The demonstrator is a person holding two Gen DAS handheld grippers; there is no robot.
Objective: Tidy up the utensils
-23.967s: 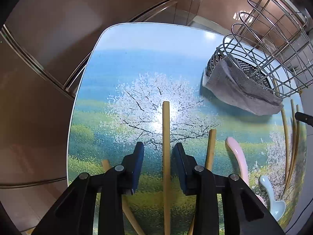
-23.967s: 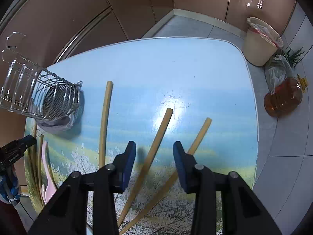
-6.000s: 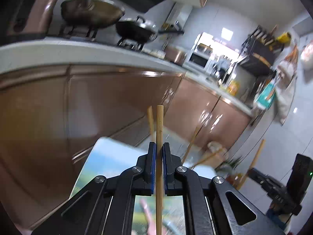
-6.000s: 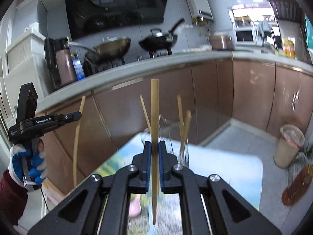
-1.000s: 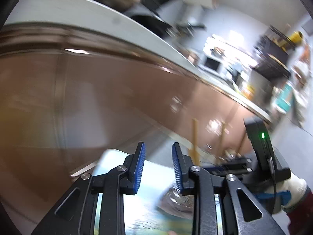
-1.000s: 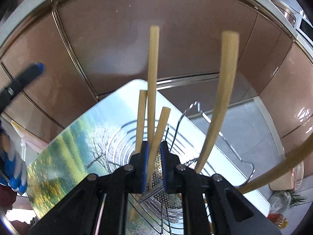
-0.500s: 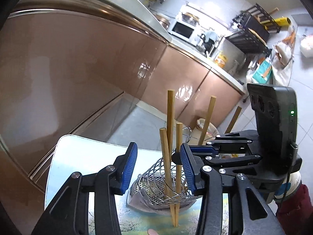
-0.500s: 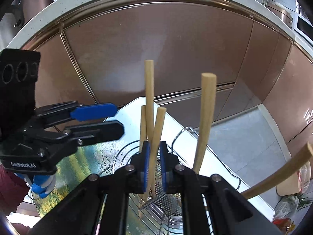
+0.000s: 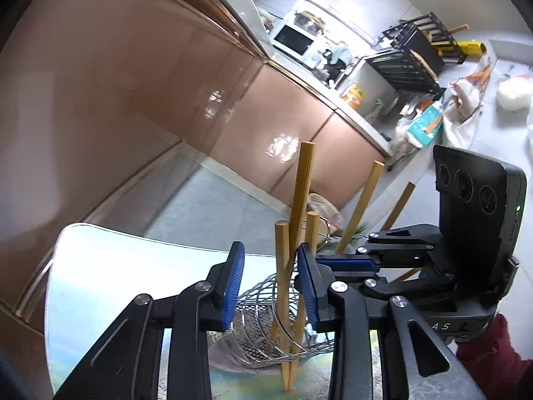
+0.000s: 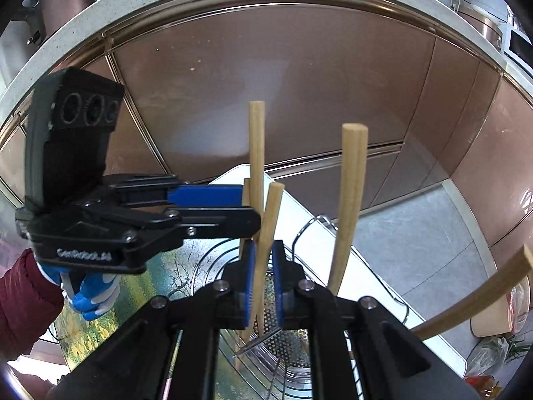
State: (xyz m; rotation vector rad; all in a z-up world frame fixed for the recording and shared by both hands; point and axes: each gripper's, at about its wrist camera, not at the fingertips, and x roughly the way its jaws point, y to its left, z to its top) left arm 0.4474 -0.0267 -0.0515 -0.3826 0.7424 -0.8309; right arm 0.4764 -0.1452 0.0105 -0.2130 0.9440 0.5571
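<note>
A wire utensil basket (image 9: 263, 313) (image 10: 293, 350) lies on the landscape-print table (image 9: 116, 266). Several wooden sticks stand up out of it. My right gripper (image 10: 264, 283) is shut on one wooden stick (image 10: 271, 213), just above the basket. My left gripper (image 9: 270, 283) reaches in from the side, level with the upper parts of the sticks. Its jaws are closing, with a cluster of sticks (image 9: 283, 266) showing in the gap and room left beside the left pad. In the right wrist view the left gripper (image 10: 250, 208) comes from the left beside the tall stick (image 10: 256, 153). The right gripper (image 9: 336, 263) shows at the right in the left wrist view.
Two more sticks (image 10: 349, 200) (image 10: 483, 300) lean to the right of the basket. A grey cloth (image 9: 226, 356) lies under the basket. Brown cabinet fronts (image 10: 299, 83) stand behind the table. A bin (image 10: 493, 320) is on the floor. A red sleeve (image 10: 23, 300) and blue glove (image 10: 93, 296) hold the left gripper.
The left gripper has swung down and in toward the sticks in the basket, and its jaws have narrowed. The right gripper keeps its grip and place.
</note>
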